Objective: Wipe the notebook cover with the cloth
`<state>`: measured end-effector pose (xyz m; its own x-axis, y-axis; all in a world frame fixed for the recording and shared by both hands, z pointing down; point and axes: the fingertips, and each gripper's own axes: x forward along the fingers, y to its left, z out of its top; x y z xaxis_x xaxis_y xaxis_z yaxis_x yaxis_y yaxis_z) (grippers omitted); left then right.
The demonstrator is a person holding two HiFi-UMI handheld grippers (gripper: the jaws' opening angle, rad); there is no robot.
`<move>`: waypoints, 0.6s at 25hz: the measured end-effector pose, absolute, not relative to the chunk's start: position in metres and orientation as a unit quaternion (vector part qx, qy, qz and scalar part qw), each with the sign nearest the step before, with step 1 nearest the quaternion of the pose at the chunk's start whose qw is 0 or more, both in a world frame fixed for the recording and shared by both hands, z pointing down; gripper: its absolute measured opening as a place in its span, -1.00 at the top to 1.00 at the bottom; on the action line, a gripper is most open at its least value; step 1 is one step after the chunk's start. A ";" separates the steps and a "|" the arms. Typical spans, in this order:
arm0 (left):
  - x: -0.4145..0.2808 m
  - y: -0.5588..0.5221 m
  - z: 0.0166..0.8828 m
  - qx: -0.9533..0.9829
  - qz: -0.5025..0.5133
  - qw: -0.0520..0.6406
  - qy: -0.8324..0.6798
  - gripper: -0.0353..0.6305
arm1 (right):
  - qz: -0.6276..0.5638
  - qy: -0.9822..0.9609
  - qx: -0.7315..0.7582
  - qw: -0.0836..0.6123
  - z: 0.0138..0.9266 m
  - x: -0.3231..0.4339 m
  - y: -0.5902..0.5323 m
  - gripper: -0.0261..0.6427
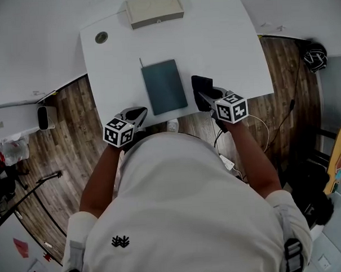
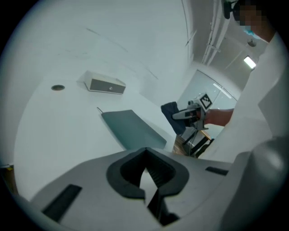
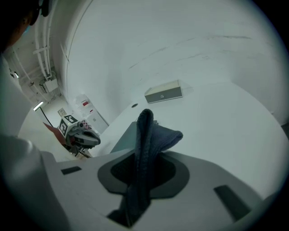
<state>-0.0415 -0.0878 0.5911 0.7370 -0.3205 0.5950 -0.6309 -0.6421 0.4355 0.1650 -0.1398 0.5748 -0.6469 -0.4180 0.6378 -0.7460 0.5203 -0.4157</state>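
Note:
A dark teal notebook lies closed on the white table, near its front edge. It also shows in the left gripper view as the notebook. My right gripper hovers just right of the notebook, shut on a dark blue cloth. In the right gripper view the cloth stands bunched between the jaws of the right gripper. My left gripper sits at the table's front edge, left of the notebook. Its jaws, seen in the left gripper view, are shut with nothing between them.
A beige box rests at the table's far edge, with a round cable hole to its left. A thin stick pokes out from the notebook's far left corner. Wooden floor, a white device and cables surround the table.

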 end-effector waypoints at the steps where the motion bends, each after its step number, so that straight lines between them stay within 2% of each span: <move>1: -0.045 -0.090 0.587 0.871 0.236 0.319 -0.290 0.89 | 0.345 -0.842 0.343 0.234 0.574 0.164 -0.133 0.74; 6: -0.040 -0.087 0.561 0.876 0.230 0.281 -0.319 0.89 | 0.334 -0.856 0.330 0.215 0.563 0.159 -0.105 0.74; 15: -0.019 -0.081 0.519 0.889 0.205 0.266 -0.312 0.89 | 0.310 -0.872 0.319 0.203 0.539 0.162 -0.079 0.74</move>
<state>-0.0190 -0.0807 0.5192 0.7213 -0.4447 0.5310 -0.6635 -0.6637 0.3453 0.1623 -0.0792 0.5395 -0.7138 -0.4310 0.5520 -0.6827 0.6039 -0.4113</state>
